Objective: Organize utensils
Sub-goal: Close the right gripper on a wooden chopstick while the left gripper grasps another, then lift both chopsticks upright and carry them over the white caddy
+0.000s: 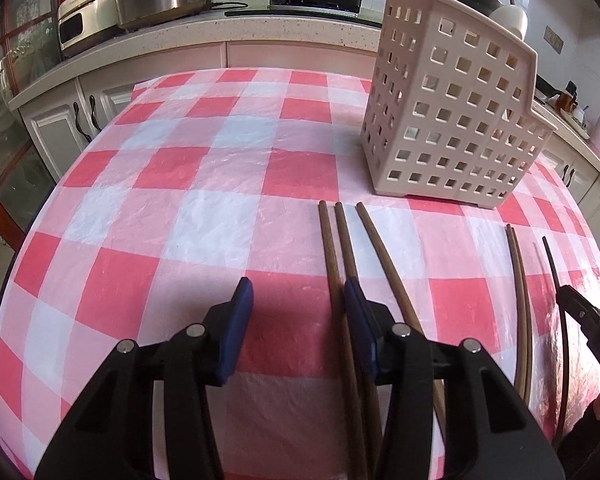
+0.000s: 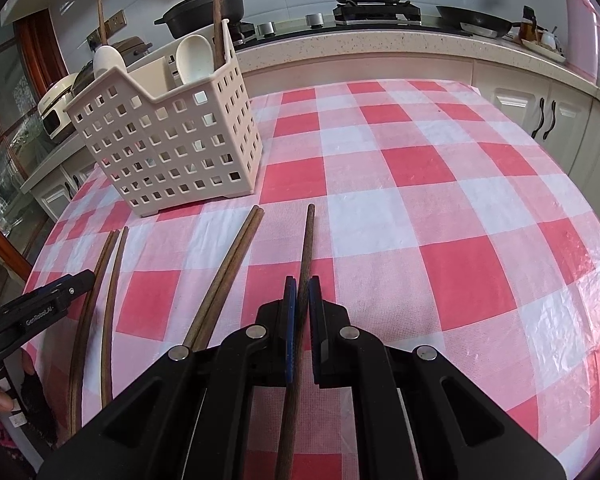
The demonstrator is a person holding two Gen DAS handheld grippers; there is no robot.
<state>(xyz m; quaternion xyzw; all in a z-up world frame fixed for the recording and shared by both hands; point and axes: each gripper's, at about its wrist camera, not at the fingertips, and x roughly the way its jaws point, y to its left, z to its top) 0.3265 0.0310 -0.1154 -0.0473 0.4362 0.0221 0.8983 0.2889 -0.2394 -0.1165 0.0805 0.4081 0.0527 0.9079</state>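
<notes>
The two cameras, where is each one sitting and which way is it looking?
Left wrist view: sits on the left tool, looking forward and down across the checked table at loose chopsticks and the basket; its two blue-padded fingers stand apart, one chopstick between them.
Right wrist view: sits on the right tool, looking the same way; its fingers are shut on a single chopstick. A fingertip shows at the left edge.
Shared: table, basket, chopsticks, stove counter, and each sees the other tool.

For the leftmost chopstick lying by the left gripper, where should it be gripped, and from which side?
Grip the leftmost chopstick on its bare mid-shaft, coming from above with fingers astride it. It lies flat, pointing toward the basket, and a neighbouring stick lies close beside it, so the gap is narrow.
</notes>
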